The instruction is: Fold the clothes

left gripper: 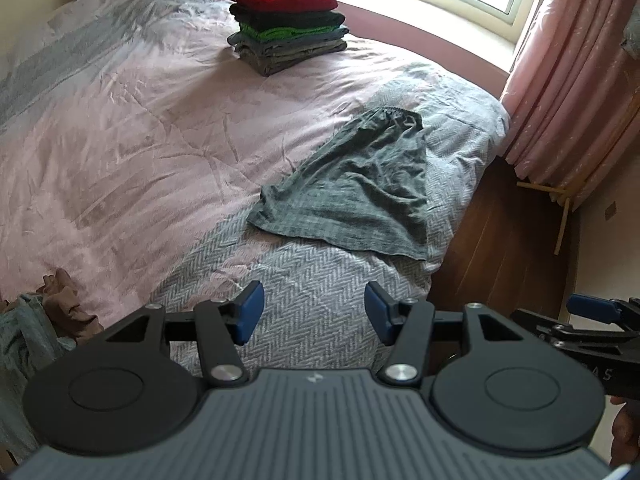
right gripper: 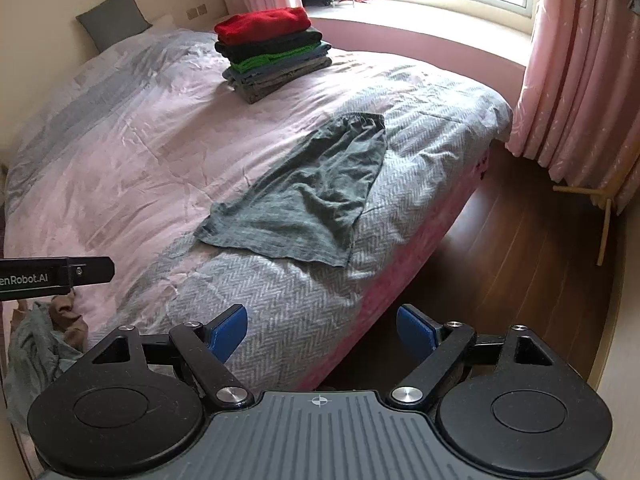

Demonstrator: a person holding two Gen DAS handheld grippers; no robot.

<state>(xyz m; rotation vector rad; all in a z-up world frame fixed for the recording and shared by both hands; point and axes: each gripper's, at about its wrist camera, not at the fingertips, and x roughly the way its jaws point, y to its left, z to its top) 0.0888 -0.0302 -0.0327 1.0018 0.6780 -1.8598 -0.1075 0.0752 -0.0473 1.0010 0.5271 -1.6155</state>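
On pink-grey bed [right gripper: 132,148], grey shorts [right gripper: 304,204], folded stack [right gripper: 272,56]

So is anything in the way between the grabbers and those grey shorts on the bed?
Nothing visible. Only bare bedcover lies between the open left gripper, the open right gripper and the grey shorts. The folded stack sits far behind them.

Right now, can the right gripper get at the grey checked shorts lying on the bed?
Probably yes. The right gripper is open and empty, and the grey checked shorts lie flat near the bed edge with only bare duvet between. It is not touching them yet.
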